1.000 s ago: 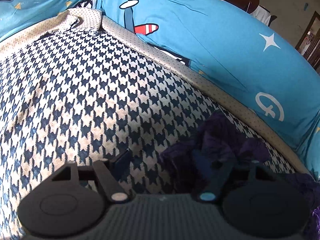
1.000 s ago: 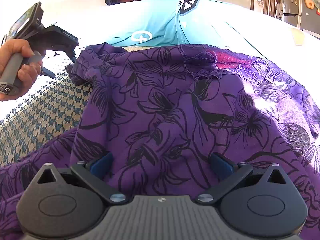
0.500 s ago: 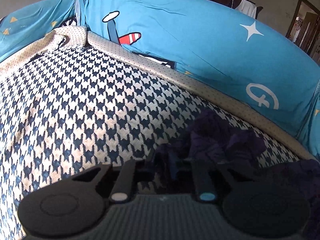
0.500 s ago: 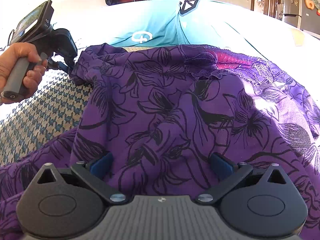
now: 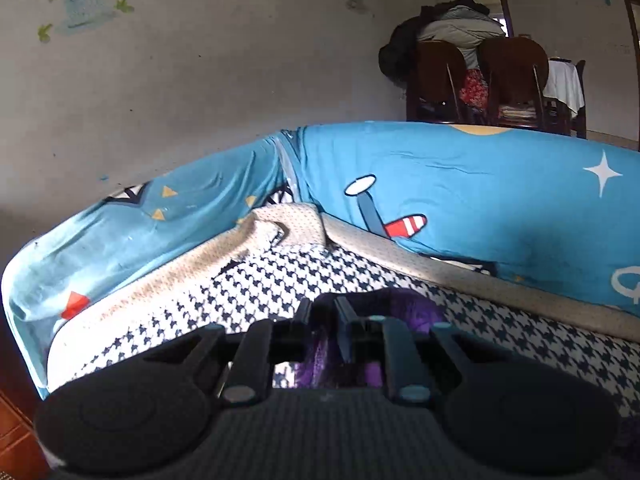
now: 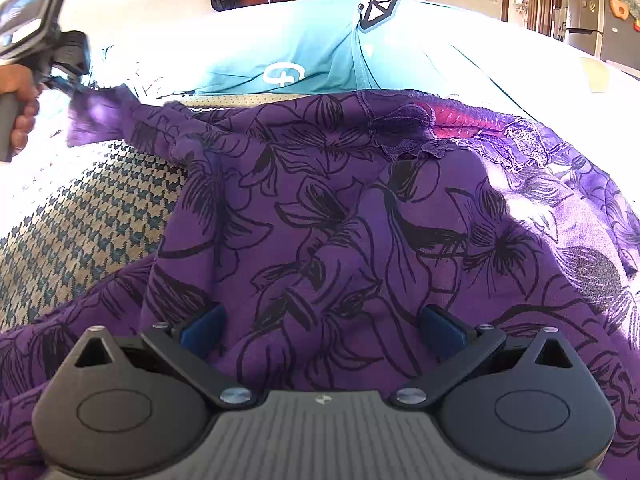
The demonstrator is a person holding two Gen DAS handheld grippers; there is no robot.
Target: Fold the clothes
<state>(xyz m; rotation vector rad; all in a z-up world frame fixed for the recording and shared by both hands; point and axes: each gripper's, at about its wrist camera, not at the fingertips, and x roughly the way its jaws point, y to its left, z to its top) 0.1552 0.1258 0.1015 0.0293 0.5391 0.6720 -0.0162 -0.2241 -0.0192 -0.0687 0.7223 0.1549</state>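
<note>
Purple garment (image 6: 360,240) corner pinched by left gripper (image 5: 324,320), houndstooth cover (image 6: 92,216) bare beside

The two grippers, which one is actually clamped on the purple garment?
The left gripper, shut on a corner of the purple garment; the right gripper sits open over it.

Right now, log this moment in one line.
left gripper: shut on purple garment corner | right gripper: open above garment | surface: houndstooth cover
</note>
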